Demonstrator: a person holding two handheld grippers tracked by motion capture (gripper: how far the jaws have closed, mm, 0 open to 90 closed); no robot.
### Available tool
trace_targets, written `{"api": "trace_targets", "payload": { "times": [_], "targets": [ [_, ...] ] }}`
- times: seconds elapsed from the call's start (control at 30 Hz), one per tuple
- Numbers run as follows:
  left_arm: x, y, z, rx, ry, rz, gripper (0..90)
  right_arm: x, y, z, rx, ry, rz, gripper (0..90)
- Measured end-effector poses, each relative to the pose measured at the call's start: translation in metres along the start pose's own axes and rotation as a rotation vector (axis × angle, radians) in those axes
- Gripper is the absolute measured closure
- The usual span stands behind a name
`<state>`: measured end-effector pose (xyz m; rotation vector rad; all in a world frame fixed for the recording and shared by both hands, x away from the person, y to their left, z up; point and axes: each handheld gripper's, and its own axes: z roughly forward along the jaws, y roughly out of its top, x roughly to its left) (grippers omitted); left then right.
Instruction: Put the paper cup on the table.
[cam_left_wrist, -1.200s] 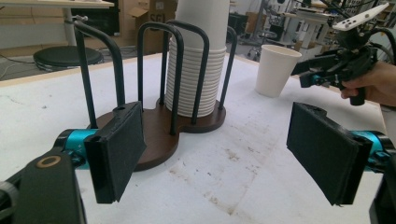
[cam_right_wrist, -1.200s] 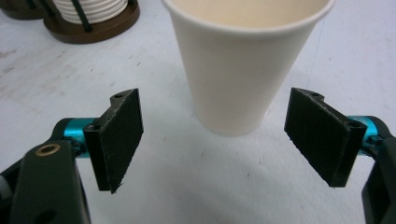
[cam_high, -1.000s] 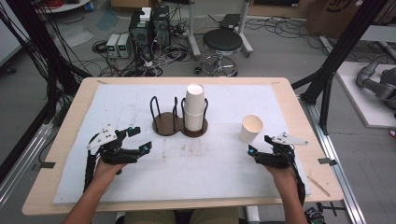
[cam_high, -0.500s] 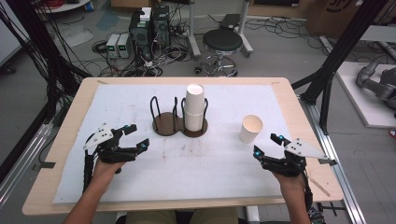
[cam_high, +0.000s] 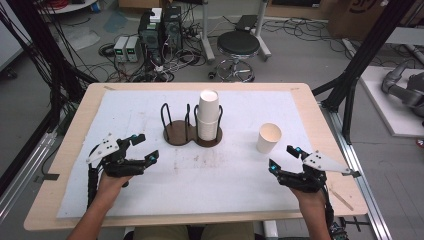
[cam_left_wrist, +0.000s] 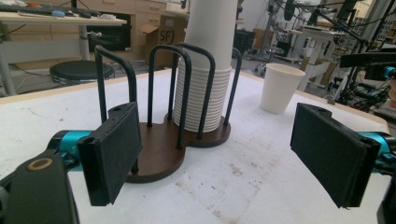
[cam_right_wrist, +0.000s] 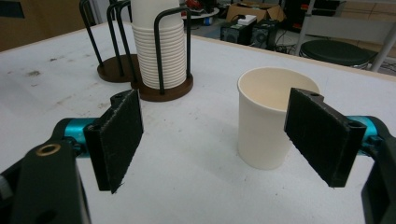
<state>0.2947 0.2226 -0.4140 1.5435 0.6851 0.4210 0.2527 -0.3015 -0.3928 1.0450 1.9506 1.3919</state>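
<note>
- While both hands rest low on the white surface (cam_high: 125, 115), the left tongs (cam_high: 141, 149) stand wide open and empty, jaws just spread, facing the cup holder (cam_high: 192, 134).
- At centre, the holder's left ring is empty; its right ring carries the stack of paper cups (cam_high: 208, 115).
- To the right, a single paper cup (cam_high: 269, 138) stands upright and alone, well apart from the holder and just ahead of the right tongs (cam_high: 284, 159), which are open and grip nothing.
- Judged from this, the loose cup is out; stacking or moving it remains.
- Readable writing: "SFJ" on a cardboard box (cam_left_wrist: 164, 33).
</note>
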Motion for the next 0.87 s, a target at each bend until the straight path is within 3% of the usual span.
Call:
{"api": "trace_targets", "payload": {
  "times": [0.33, 0.87],
  "targets": [
    [-0.0047, 0.0006, -0.003, -0.008, 0.003, 0.01, 16.3, 0.0019, 0.0012, -0.0028, -0.015, -0.007, -0.01, 20.1],
    [-0.0027, -0.0028, -0.001, 0.004, 0.009, 0.006, 16.4, -0.001, -0.0016, 0.0014, 0.005, -0.008, -0.013, 20.1]
  ]
}}
